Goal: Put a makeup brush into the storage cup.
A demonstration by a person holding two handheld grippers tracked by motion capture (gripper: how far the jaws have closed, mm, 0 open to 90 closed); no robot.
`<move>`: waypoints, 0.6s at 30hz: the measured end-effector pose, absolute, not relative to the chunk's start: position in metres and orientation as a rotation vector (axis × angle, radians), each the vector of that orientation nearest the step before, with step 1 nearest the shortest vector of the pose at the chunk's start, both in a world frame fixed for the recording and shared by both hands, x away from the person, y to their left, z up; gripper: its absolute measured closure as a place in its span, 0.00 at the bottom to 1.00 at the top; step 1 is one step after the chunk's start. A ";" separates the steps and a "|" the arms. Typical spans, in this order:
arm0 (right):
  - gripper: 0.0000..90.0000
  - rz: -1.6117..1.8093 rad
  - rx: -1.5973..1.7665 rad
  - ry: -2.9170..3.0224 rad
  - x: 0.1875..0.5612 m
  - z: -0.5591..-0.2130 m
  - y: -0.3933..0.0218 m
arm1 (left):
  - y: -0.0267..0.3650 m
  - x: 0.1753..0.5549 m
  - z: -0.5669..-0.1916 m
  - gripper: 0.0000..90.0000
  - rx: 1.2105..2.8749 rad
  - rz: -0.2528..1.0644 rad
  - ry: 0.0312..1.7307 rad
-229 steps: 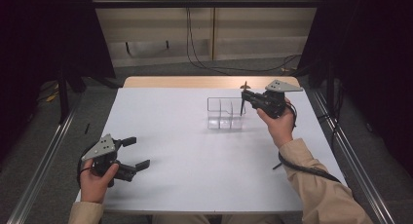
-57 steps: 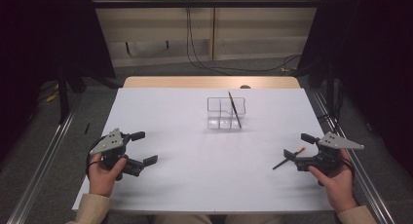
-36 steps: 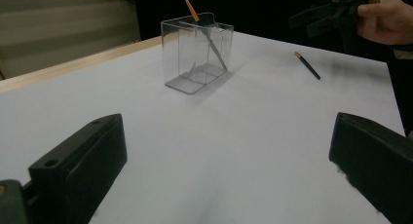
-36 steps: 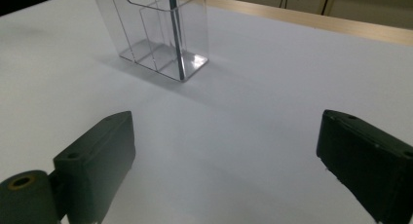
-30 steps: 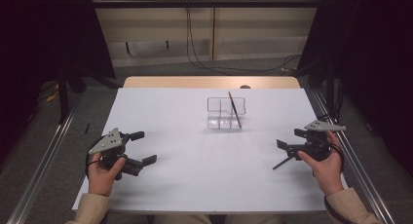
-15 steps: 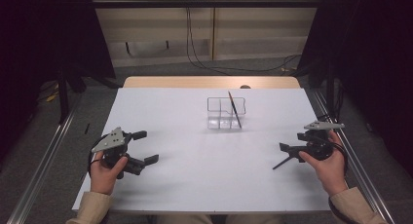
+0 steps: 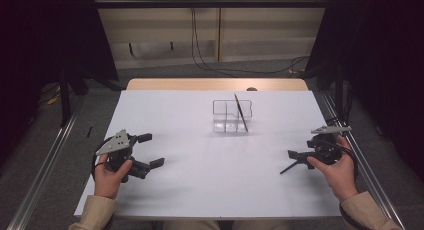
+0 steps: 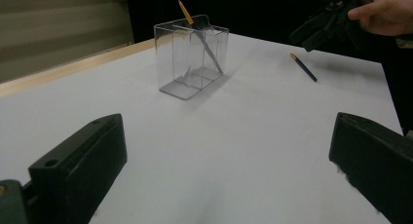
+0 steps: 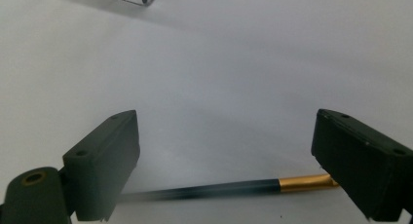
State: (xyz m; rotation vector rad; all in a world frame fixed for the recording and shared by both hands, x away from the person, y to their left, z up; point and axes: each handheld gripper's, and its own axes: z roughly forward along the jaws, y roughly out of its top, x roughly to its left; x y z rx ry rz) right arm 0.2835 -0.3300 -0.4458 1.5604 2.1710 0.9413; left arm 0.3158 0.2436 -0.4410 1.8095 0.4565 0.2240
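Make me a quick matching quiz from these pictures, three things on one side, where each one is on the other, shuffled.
Things:
1. clear box
2. leaning pencil
3. loose pencil

Places:
A. flat on the table, between the open jaws of the right hand-held gripper
B. far middle of the table
C. propped inside the box

Pairs: 1-B, 2-C, 3-A

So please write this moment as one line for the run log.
left gripper: open, idle | right gripper: open over pencil on table | second pencil: leaning in clear box
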 end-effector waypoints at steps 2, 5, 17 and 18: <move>0.15 0.892 1.577 2.182 0.284 -0.446 -0.329 | 0.244 0.316 -0.441 0.00 1.810 0.225 0.456; 0.17 0.848 1.601 2.192 0.285 -0.447 -0.328 | 0.245 0.316 -0.440 0.00 1.807 0.227 0.458; 0.20 0.705 1.695 2.209 0.283 -0.455 -0.331 | 0.239 0.318 -0.441 0.00 1.825 0.214 0.448; 0.21 0.696 1.710 2.211 0.283 -0.456 -0.331 | 0.239 0.318 -0.441 0.00 1.824 0.213 0.449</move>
